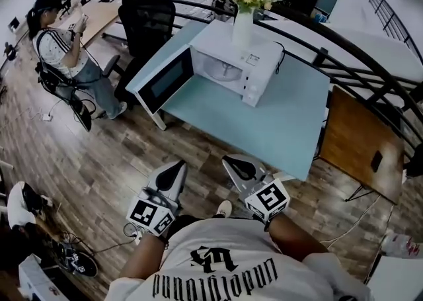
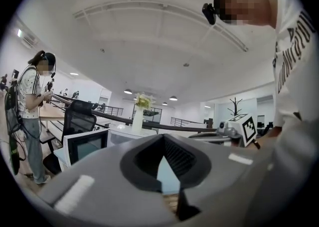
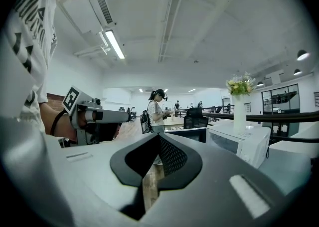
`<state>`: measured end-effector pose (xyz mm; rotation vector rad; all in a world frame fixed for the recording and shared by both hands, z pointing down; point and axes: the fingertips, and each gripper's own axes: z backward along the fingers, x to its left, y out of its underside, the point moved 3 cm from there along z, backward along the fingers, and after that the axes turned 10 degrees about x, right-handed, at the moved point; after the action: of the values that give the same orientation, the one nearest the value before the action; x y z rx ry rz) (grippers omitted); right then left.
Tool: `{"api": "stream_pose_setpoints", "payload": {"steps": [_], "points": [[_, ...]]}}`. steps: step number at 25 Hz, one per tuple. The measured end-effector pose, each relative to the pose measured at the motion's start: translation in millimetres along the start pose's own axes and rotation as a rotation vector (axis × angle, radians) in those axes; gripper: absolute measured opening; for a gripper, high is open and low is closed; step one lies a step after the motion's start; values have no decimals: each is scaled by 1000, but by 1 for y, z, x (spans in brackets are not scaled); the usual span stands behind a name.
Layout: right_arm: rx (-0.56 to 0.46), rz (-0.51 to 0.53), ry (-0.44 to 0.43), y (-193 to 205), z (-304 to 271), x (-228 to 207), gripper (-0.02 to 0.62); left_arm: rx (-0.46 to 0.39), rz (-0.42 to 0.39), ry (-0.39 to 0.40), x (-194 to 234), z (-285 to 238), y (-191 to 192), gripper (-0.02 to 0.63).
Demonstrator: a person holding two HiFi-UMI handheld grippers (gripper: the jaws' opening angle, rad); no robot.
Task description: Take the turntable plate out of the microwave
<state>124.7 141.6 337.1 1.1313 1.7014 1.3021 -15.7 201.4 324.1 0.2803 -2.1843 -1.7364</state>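
Observation:
A white microwave (image 1: 248, 61) stands on a light blue table (image 1: 284, 121), and its door (image 1: 164, 81) hangs wide open to the left. The pale turntable plate (image 1: 221, 68) shows faintly inside the cavity. Both grippers are held level over the wooden floor, short of the table's near edge. My left gripper (image 1: 174, 172) is shut with nothing in it. My right gripper (image 1: 234, 164) is also shut and empty. The left gripper view shows the open door (image 2: 85, 146) ahead. In the right gripper view the microwave (image 3: 241, 141) lies ahead to the right.
A white vase of flowers (image 1: 244, 18) stands on top of the microwave. A black office chair (image 1: 147, 25) is behind the open door. A person (image 1: 66, 48) sits at the far left. A brown side table (image 1: 363, 137) is at the right. Railings curve behind the table.

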Motion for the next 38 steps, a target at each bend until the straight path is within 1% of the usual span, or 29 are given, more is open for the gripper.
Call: {"api": "stream_pose_setpoints", "payload": {"steps": [3,7,11,16,19,22,27,34,38], "points": [[8,-23,-2,3,-3,-22,2,7,21,-1,1,-20,-1,49],[8,-34,8,2,-5,-42,2,24,-15,3,4,-43,-7,49],[14,-46,23,5,-12,-57,2,31,-32,39,9,-68,-9,49],[19,-53,62,2,-22,-77,2,29,-22,77,28,-97,-17,49],[31,-64,84,-1,-36,-88,1,29,-38,99,44,-110,-25,49],[44,-75,106,-3,-58,-98,1,36,-55,130,66,-125,-28,49],[47,-92,140,-17,-108,-117,2,41,-56,166,118,-146,-45,49],[39,-138,240,-38,-178,-140,0,52,-56,241,194,-159,-60,49],[34,-165,291,-45,-212,-148,2,54,-89,288,226,-163,-67,49]]}}
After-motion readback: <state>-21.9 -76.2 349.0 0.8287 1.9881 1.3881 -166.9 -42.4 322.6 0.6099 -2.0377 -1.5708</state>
